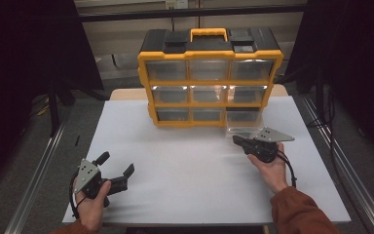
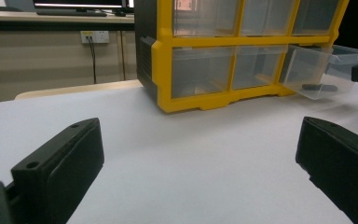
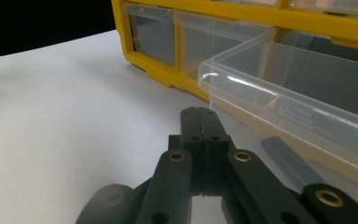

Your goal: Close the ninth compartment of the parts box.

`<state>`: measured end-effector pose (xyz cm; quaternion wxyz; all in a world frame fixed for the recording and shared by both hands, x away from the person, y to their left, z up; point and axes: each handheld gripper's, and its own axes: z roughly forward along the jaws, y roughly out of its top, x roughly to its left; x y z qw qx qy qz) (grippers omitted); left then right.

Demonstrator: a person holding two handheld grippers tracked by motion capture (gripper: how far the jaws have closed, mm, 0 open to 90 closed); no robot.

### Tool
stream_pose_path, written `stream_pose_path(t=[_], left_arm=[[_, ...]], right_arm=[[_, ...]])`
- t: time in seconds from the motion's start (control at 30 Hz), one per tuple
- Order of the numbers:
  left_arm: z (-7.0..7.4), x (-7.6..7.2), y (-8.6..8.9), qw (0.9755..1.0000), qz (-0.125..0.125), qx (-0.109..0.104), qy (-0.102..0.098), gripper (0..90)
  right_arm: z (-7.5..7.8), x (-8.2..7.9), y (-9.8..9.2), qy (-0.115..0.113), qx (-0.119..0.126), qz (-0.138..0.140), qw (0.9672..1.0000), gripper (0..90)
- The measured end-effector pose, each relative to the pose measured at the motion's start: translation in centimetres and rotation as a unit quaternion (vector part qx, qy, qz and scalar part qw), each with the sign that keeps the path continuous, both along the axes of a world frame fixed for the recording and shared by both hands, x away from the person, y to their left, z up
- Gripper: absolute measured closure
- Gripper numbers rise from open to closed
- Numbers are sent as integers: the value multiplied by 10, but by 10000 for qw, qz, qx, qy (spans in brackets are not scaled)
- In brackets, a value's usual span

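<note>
1. At the table's near left, the left gripper rests on the white table with its fingers spread wide and nothing between them.
2. At the table's far middle stands a yellow and black drawer cabinet with three rows of clear drawers.
3. Its bottom right clear drawer is pulled out toward the person. A dark flat piece lies inside it.
4. At the right, the right gripper has its fingers pressed together, holding nothing. Its tips lie just at the drawer's front edge; contact cannot be told.
5. No readable writing shows on the cabinet.
</note>
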<state>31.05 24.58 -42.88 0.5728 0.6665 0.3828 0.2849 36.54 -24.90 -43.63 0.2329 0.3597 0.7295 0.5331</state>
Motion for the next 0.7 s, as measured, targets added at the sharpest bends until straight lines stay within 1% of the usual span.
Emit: stream_pose_path(t=[0.03,0.13,0.2,0.23,0.3,0.4,0.43,0.47,0.53,0.6,0.63,0.7], left_arm=[[0,0,0,10000,-12,26,-4,9],[0,0,0,10000,-11,10,11,9],[0,0,0,10000,-21,24,4,9],[0,0,0,10000,-20,25,3,9],[0,0,0,10000,-8,-8,-2,9],[0,0,0,10000,-21,7,-6,9],[0,0,0,10000,-25,-55,-2,9],[0,0,0,10000,-41,-36,-3,9],[0,0,0,10000,-45,-67,-19,9],[0,0,0,10000,-51,-65,-14,9],[0,0,0,10000,-42,-65,-20,9],[0,0,0,9999,-47,-95,-19,9]], right_arm=[[0,1,1,1,1,7,10000,900],[-3,4,2,31,-24,18,10000,900],[-4,6,2,21,-72,-36,10000,900],[-5,7,1,56,-67,-71,9999,900],[-6,9,0,42,-85,-102,9999,900],[-5,10,0,26,-96,-106,9999,900],[-4,10,0,28,-123,-101,9999,900],[-3,11,1,-20,-161,-107,9998,900],[-1,13,2,-47,-121,-136,9998,900],[-1,15,3,-39,-166,-118,9998,900],[-2,16,3,-39,-158,-134,9998,900],[-3,16,3,-22,-214,-161,9996,900]])
